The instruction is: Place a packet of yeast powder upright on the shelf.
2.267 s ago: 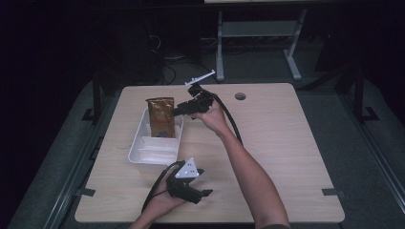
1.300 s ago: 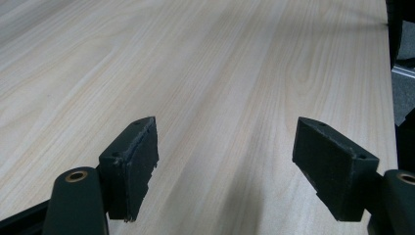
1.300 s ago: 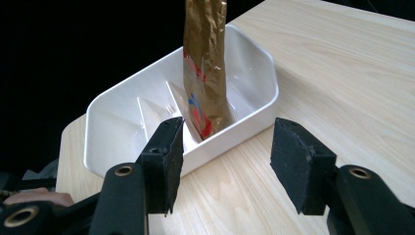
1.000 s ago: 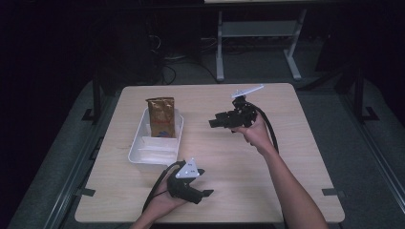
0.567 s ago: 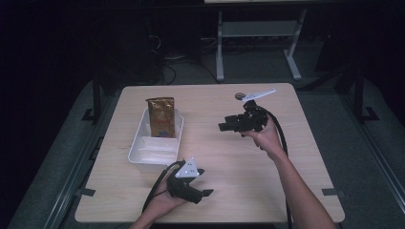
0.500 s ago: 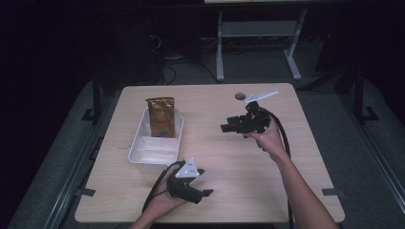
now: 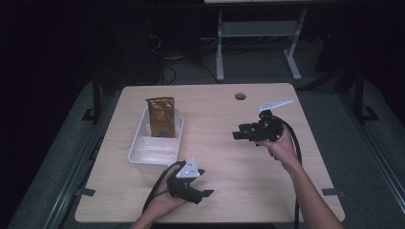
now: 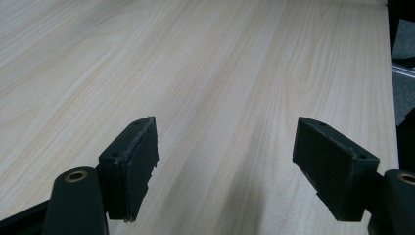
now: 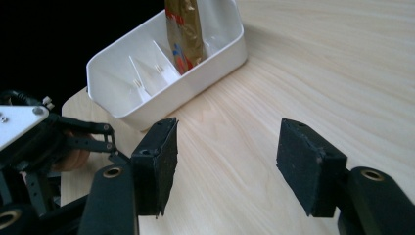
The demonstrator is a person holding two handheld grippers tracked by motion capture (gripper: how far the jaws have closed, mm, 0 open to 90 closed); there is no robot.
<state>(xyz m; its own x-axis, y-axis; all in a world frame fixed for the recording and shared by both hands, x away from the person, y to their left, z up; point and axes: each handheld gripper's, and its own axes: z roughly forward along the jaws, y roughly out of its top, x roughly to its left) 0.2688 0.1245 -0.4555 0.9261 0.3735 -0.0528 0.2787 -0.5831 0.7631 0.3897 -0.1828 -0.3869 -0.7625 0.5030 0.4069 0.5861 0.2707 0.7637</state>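
Stretching across most of the high view, the light wooden surface (image 7: pixel 215 114) carried a white divided bin (image 7: pixel 143 150) on its left half, and that bin served as the landmark for everything else. A brown-gold bag (image 7: pixel 161 117) stood upright in the bin's far compartment; the nearer compartments, parted by thin white walls, looked bare. Beyond the bin, near the surface's far edge, sat a small round cable hole (image 7: pixel 240 96).

Just in front of the bin's near end, the left tool (image 7: pixel 203 194) rested low over the wood in the person's hand, its jaws standing wide with nothing between them; the left gripper view showed only pale wood grain past the two black pads.

Well to the right of the bin, the right tool (image 7: pixel 238 132) was held above the surface, pointing back toward the bin. Its jaws had just been opening a little and stood wide, with nothing between them. In the right gripper view the bin (image 9: pixel 195 68) and the bag (image 9: pixel 185 29) lay ahead beyond the pads, with the left tool (image 9: pixel 115 147) off to one side.

Around the surface the room was dark: grey flooring, black cables behind the bin's side, and a pale metal frame (image 7: pixel 258 43) farther back.
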